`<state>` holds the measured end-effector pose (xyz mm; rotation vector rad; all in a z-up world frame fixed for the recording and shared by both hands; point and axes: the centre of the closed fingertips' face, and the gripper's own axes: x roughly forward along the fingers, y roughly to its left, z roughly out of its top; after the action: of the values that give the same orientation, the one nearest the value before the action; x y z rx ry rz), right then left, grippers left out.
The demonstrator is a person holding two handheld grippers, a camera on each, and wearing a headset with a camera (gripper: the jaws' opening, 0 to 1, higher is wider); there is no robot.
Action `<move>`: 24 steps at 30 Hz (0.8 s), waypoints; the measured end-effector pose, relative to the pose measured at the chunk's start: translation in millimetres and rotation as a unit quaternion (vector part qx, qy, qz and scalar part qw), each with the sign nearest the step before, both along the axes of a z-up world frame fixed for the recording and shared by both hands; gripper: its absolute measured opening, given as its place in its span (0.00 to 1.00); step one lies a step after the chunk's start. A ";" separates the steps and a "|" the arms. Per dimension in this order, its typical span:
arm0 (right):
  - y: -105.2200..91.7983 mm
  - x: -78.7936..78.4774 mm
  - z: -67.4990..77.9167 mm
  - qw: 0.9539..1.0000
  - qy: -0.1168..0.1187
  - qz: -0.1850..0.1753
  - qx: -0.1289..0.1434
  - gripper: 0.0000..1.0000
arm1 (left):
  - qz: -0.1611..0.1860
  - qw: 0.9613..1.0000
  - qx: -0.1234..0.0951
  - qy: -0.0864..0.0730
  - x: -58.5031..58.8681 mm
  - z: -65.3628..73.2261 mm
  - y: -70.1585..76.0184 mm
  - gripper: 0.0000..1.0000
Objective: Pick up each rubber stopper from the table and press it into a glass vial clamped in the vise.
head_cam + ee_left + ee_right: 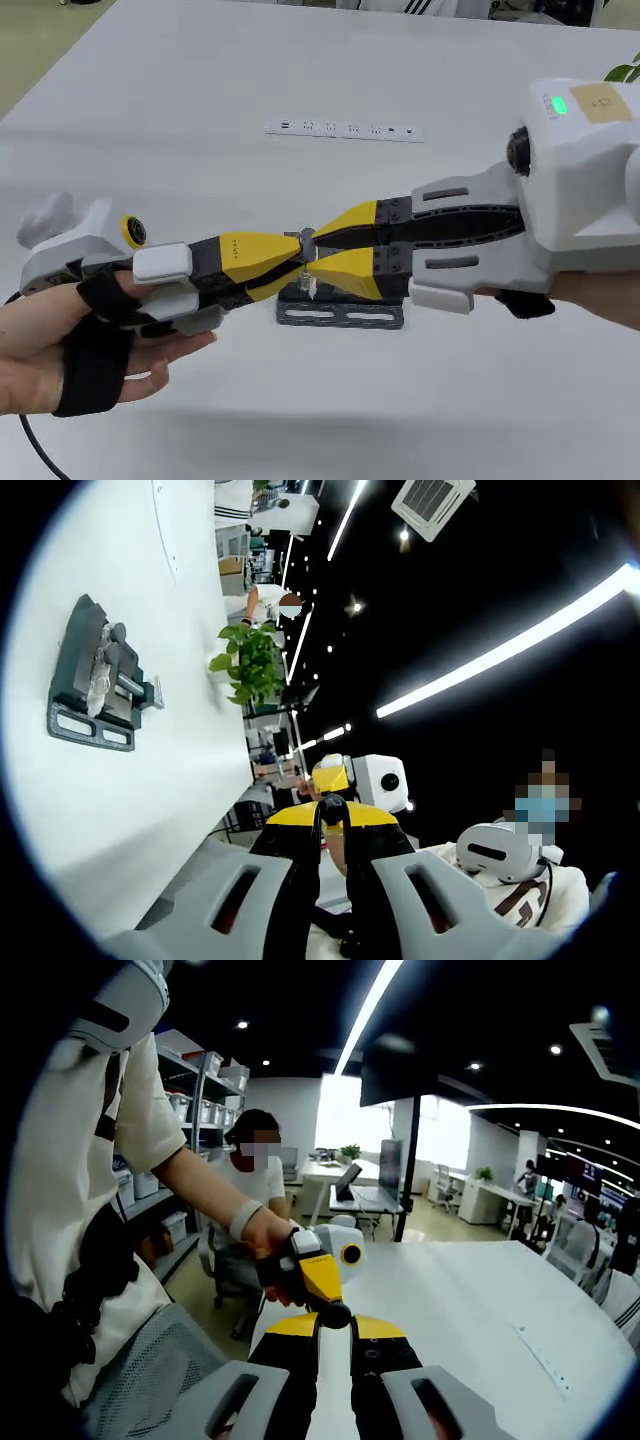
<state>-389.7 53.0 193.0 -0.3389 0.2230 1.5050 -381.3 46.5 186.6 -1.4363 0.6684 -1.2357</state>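
Head view: left tool [298, 260] and right tool [310, 250] meet tip to tip just above the vise [340, 313], with a grey stopper [305, 239] caught where the tips touch. Both gripper views show their own jaws drawn narrow with the dark stopper at the very tip. I cannot tell which tool actually bears it. Likely this is a hand-off, or a re-grip to turn the stopper plug-end down. It is done directly over the vial [309, 286], which stands upright in the vise on the counter [200, 180], so the press that follows needs little travel.
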 end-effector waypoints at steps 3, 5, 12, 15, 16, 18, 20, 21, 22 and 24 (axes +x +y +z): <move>-0.5 1.1 0.9 1.000 0.004 -0.004 0.002 0.07 | 0.001 1.000 -0.003 0.003 -1.4 2.6 -1.9 0.05; -1.1 2.3 0.6 1.000 0.000 -0.007 0.000 0.07 | 0.003 1.000 -0.002 0.004 -1.2 3.2 -2.8 0.05; -0.9 1.3 0.7 1.000 -0.005 -0.009 0.000 0.07 | 0.006 1.000 -0.009 0.008 1.0 1.5 -1.5 0.04; -0.4 1.7 1.1 1.000 -0.004 -0.014 0.001 0.07 | 0.009 1.000 -0.013 0.010 2.3 1.4 -0.6 0.04; -0.4 2.3 1.3 1.000 0.000 -0.018 0.003 0.07 | 0.011 1.000 -0.015 0.011 3.2 1.4 -0.1 0.04; -0.6 3.4 0.8 1.000 -0.001 -0.018 0.003 0.07 | 0.013 1.000 -0.016 0.012 4.3 0.5 0.4 0.04; -0.3 2.9 1.0 1.000 0.006 -0.020 0.005 0.07 | 0.013 1.000 -0.018 0.014 4.3 0.2 0.9 0.04; -0.3 2.6 1.1 1.000 0.008 -0.021 0.006 0.07 | 0.014 1.000 -0.017 0.013 4.3 0.0 0.7 0.04; 0.2 2.1 1.4 1.000 0.013 -0.023 0.009 0.08 | 0.012 1.000 -0.017 0.011 3.7 -0.1 0.3 0.04; 0.1 3.1 -0.3 1.000 0.006 -0.024 0.003 0.08 | 0.016 1.000 -0.017 0.016 5.0 -1.9 0.8 0.04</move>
<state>-386.5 53.0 192.7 -0.3172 0.2338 1.4607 -376.3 47.3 184.6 -1.4917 0.6462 -1.2070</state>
